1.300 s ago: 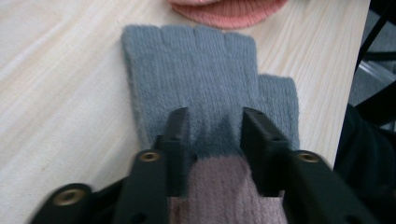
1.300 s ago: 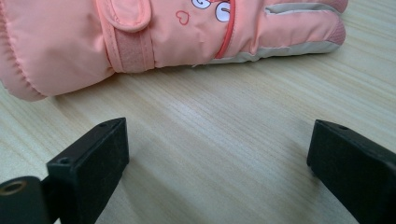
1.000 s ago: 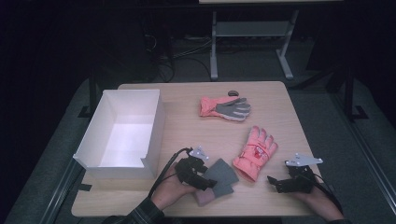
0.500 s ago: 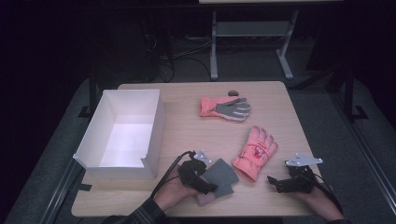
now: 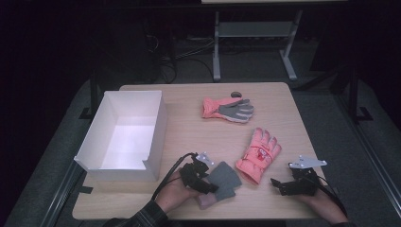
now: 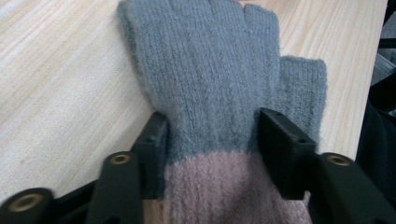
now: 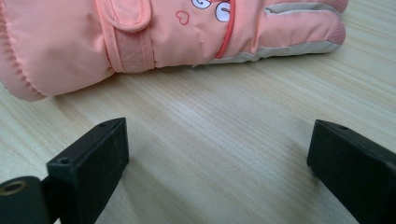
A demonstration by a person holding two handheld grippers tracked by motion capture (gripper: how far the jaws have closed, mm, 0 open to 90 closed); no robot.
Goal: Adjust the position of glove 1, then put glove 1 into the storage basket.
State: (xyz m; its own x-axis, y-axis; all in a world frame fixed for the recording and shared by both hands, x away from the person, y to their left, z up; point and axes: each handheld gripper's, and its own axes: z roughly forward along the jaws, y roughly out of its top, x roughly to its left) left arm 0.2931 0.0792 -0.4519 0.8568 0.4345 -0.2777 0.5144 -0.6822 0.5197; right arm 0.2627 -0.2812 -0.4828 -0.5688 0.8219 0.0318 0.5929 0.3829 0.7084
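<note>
A grey knit glove (image 5: 227, 176) with a pink cuff lies flat near the table's front edge. My left gripper (image 5: 208, 181) reaches over its cuff end. In the left gripper view the jaws have just been closing, and the left gripper (image 6: 212, 130) now presses the grey knit glove (image 6: 210, 70) from both sides where grey meets pink. My right gripper (image 5: 280, 186) rests open on bare wood at the front right. In the right gripper view the right gripper (image 7: 219, 154) has nothing between its jaws, and a padded pink ski glove (image 7: 163, 32) lies just beyond them.
The pink ski glove (image 5: 259, 152) lies between my two grippers. Its mate (image 5: 228, 109), grey palm up, lies farther back near the middle. An empty white box (image 5: 158, 127) stands on the left of the wooden table (image 5: 189, 137). Dark floor and a metal frame lie beyond.
The left gripper's jaws have drawn in on the knit glove's sides, and the left hand has shifted slightly. The right hand and both pink gloves have stayed put.
</note>
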